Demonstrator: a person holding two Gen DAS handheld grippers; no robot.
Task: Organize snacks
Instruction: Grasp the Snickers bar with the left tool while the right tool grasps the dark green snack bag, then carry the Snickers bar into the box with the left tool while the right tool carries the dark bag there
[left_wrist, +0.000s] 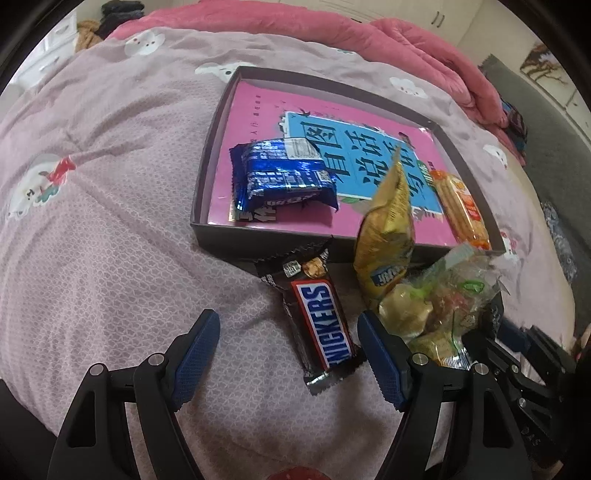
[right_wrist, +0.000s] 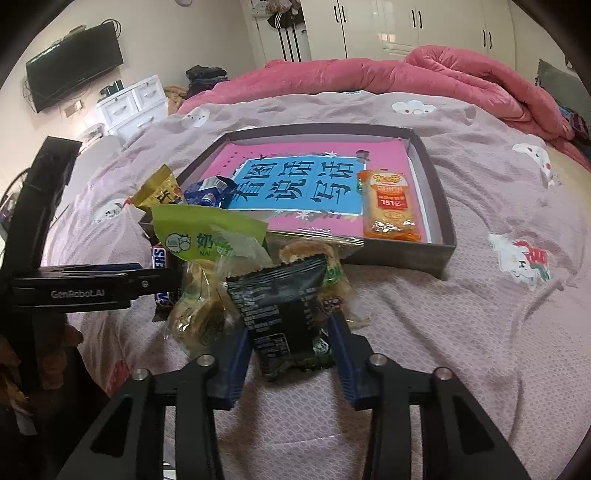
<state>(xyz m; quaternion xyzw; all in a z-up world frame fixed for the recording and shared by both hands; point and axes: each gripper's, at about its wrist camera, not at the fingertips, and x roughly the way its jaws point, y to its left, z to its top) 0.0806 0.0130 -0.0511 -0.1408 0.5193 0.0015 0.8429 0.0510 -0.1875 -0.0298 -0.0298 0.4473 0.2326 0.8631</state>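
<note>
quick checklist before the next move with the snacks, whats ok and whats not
1. Right claw closed on the black snack packet: ok, both pads against its sides.
2. Left claw open around the Snickers bar: ok, the bar lies between its fingers, not gripped.
3. Free room in the dark box: ok, bare space between the blue packet and the orange packet.
4. Black packet free of the clear bag of pastries: cannot tell, they overlap.
5. Yellow packet inside the box: not ok, it leans on the front wall.

Glossy foil Snickers wrapper (left_wrist: 320, 325), matt cardboard box (right_wrist: 439, 206), quilted cloth bedspread (left_wrist: 110, 240)
</note>
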